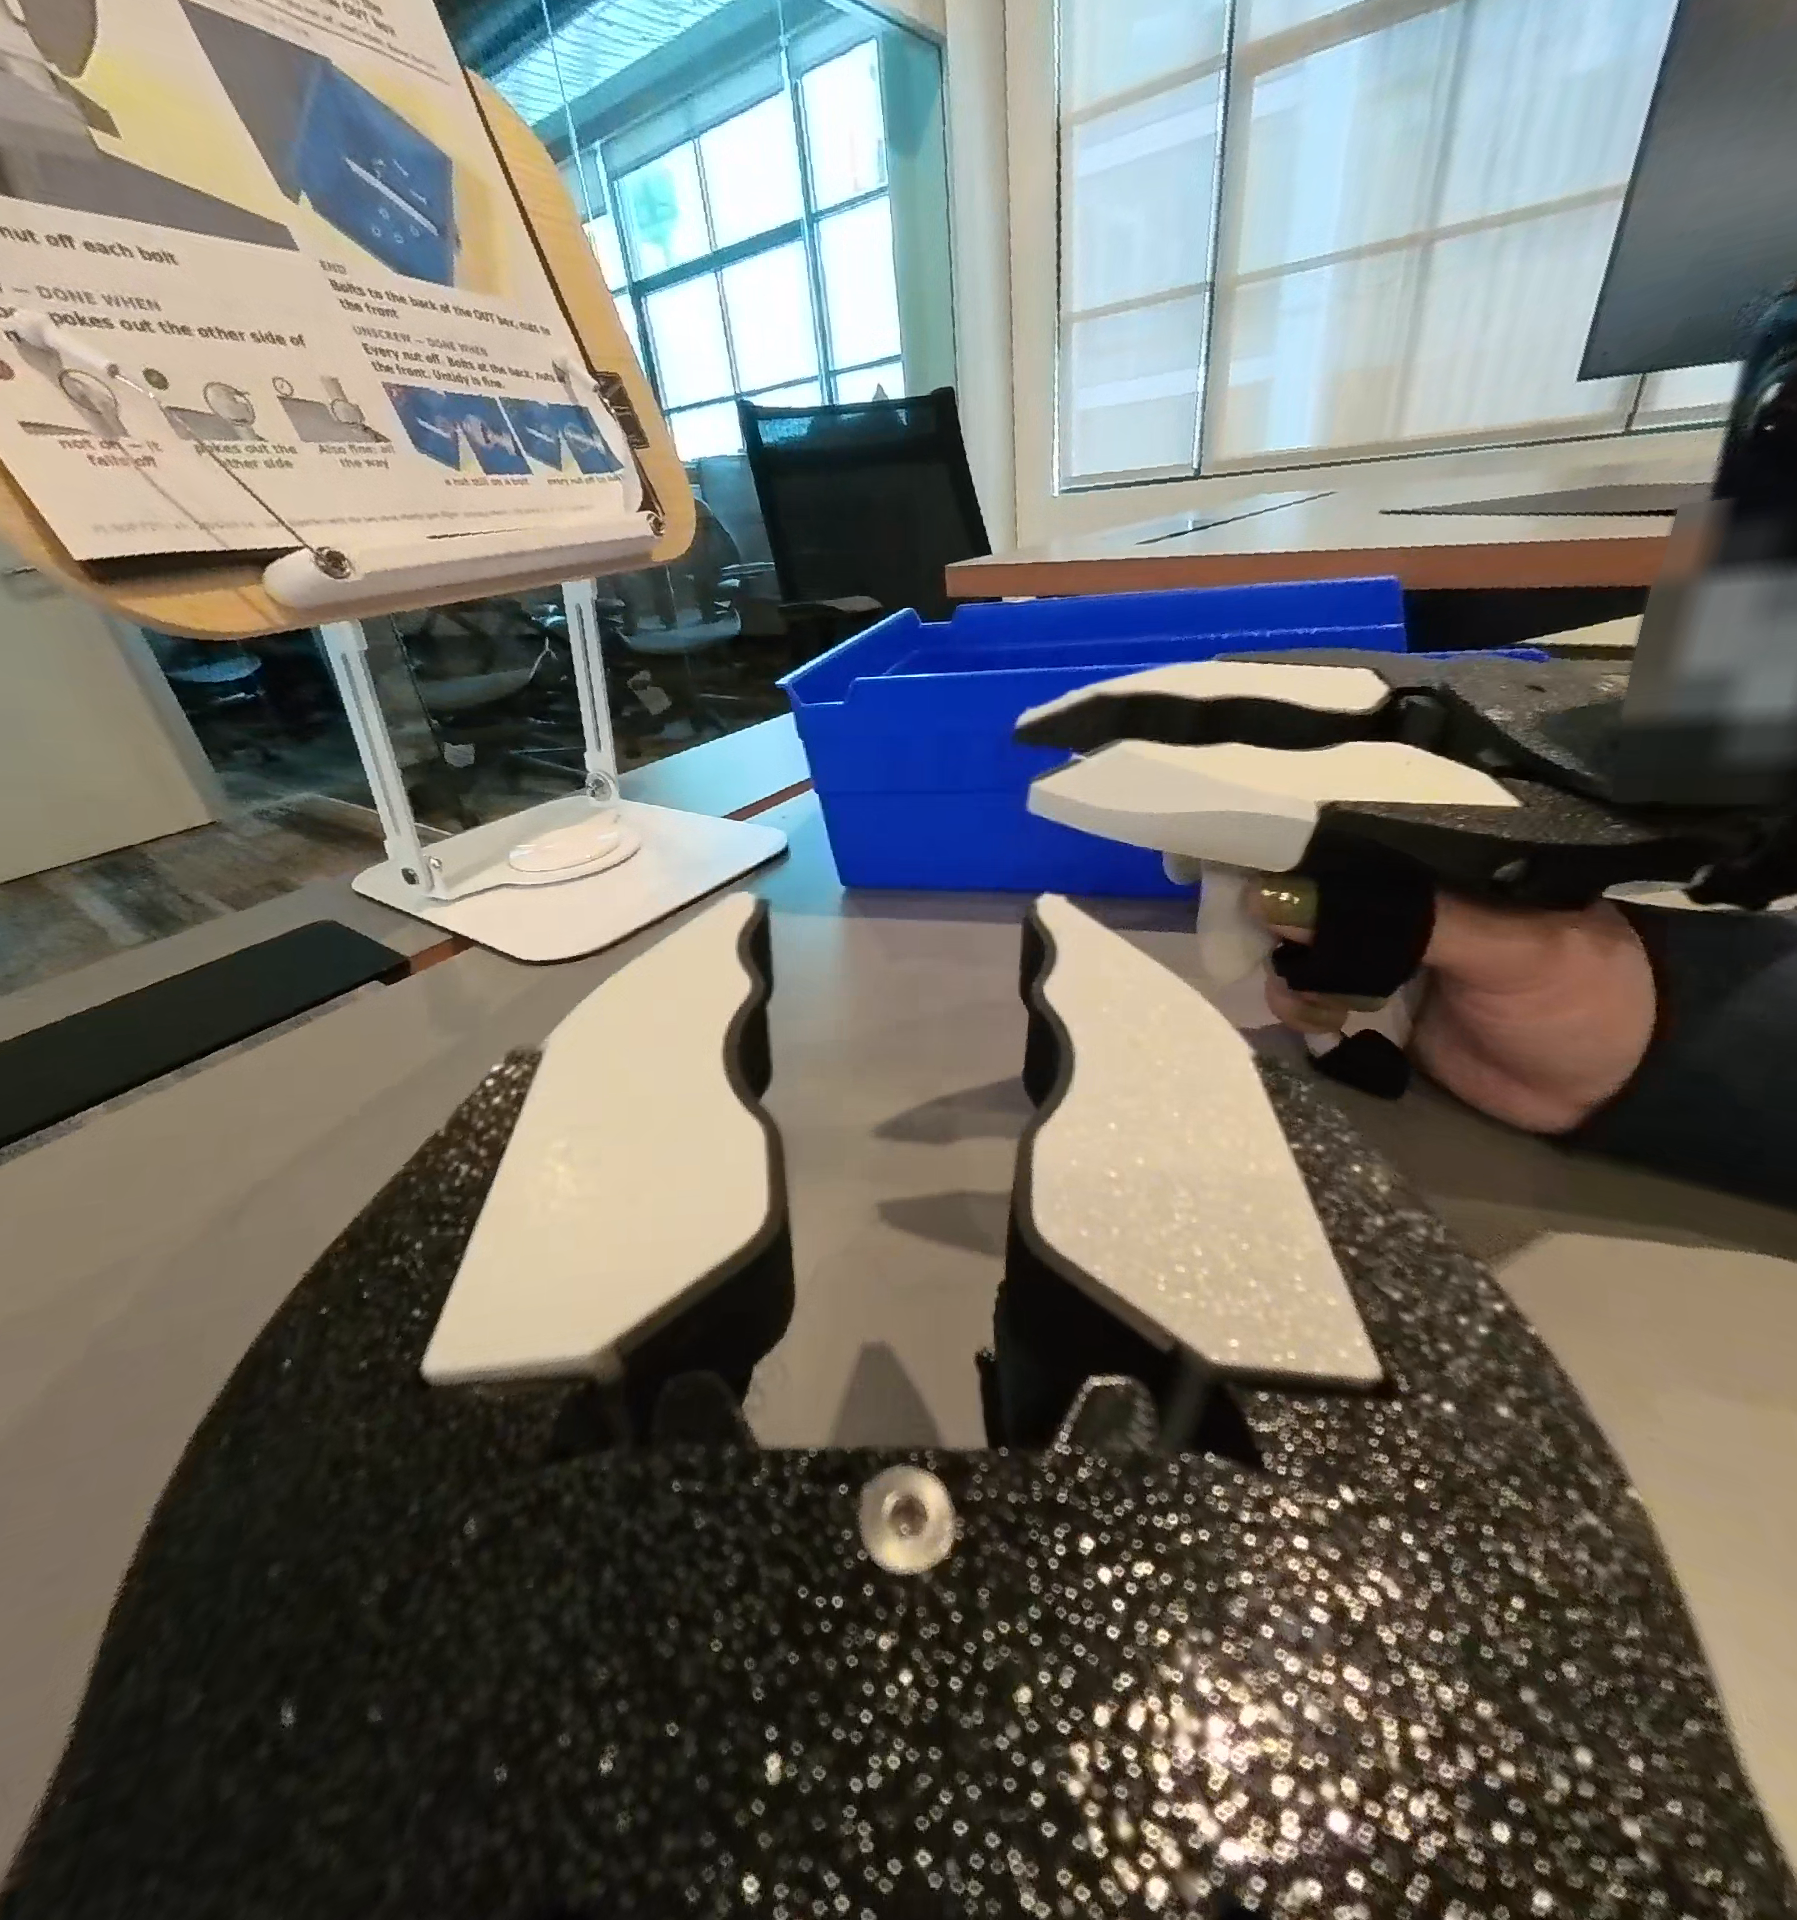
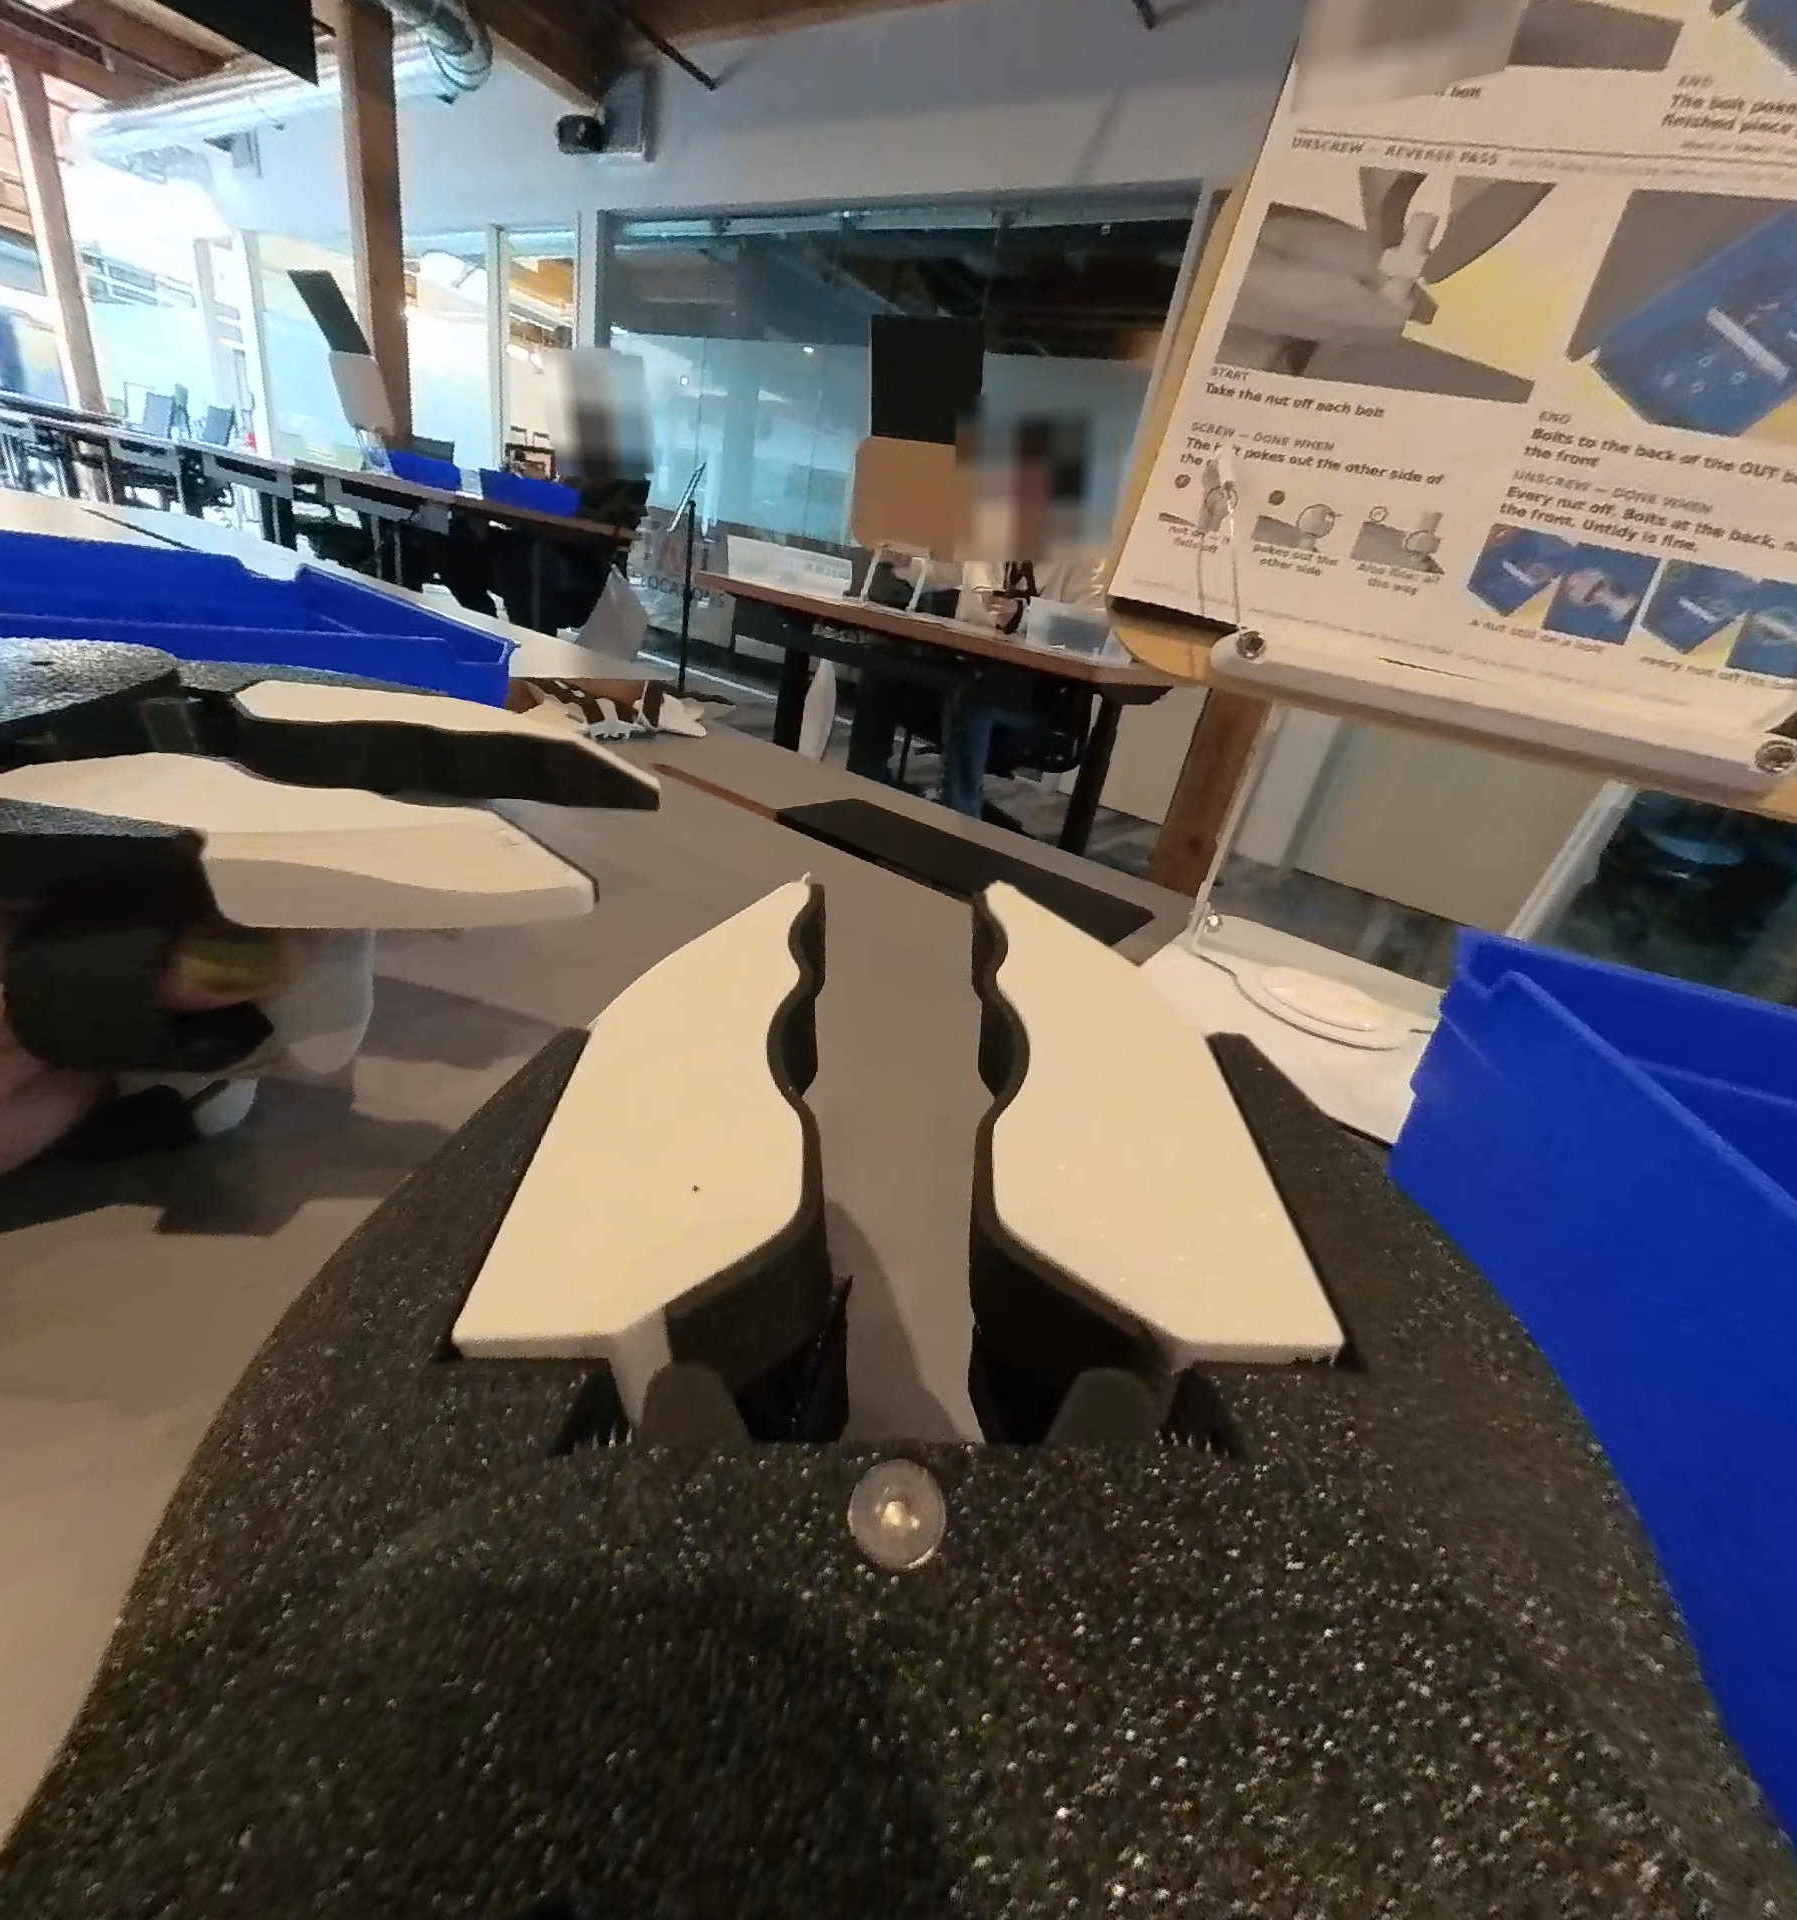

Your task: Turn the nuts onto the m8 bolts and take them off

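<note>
1. The left gripper (image 1: 894,935) hovers low over the grey table (image 1: 198,1195), its white fingers (image 1: 624,1122) parted with only bare tabletop in the gap; it holds nothing.
2. The right gripper (image 2: 899,904) is likewise parted and empty over the same table.
3. Ahead and right of the left gripper sits a blue bin (image 1: 935,790); its contents are hidden, so no nuts or bolts can be seen.
4. Another blue bin (image 2: 1652,1195) stands just right of the right gripper.
5. An instruction sheet on a stand (image 1: 281,312) rises ahead and left of the left gripper.
</note>
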A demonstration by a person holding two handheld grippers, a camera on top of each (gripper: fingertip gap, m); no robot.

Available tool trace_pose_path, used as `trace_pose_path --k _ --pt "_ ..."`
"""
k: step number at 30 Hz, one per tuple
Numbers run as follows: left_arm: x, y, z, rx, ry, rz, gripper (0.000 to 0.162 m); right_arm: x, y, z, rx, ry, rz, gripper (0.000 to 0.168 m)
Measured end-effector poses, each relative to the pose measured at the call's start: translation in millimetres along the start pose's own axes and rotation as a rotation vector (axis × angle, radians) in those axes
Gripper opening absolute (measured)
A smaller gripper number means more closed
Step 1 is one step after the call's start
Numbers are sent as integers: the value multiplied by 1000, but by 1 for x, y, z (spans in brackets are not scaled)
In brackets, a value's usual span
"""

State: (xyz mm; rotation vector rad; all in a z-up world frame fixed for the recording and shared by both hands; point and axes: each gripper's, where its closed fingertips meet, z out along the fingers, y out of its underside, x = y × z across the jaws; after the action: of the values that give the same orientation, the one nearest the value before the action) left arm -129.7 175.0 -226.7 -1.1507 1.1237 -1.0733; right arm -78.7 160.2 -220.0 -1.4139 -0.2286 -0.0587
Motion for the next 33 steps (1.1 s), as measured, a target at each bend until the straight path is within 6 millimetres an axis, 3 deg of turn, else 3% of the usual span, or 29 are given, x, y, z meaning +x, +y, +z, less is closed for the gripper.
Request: trace_pose_path --k 16,18,21,22,24,26,27,28,30,33 --pt "-1 -3 -3 4 12 -54 43 -3 -2 -5 16 -13 -23 22" --pt "3 -19 -8 18 40 -54 43 -4 -2 -6 20 -14 -31 22" --pt "25 -74 -34 50 241 -118 37 -5 -1 -7 12 -11 -62 22" --pt "22 -89 -48 43 239 -149 36 -5 -1 -7 8 -6 -76 22" --pt "5 -110 -77 1 181 -131 35 -4 0 -8 1 4 -88 21" --pt "-29 -117 -108 -95 73 -40 26 -3 1 -8 -5 5 -85 21" --pt "-51 -115 -123 -176 20 8 13 -3 1 -8 -5 6 -83 21" --pt "-75 -111 -138 -259 -37 53 0 -2 1 -9 -6 5 -81 20" --pt "-127 -98 -163 -412 -159 107 0 -2 1 -9 -9 5 -83 20" --pt "-177 -54 -192 -724 -161 111 0 -2 2 -10 -17 0 -94 19"
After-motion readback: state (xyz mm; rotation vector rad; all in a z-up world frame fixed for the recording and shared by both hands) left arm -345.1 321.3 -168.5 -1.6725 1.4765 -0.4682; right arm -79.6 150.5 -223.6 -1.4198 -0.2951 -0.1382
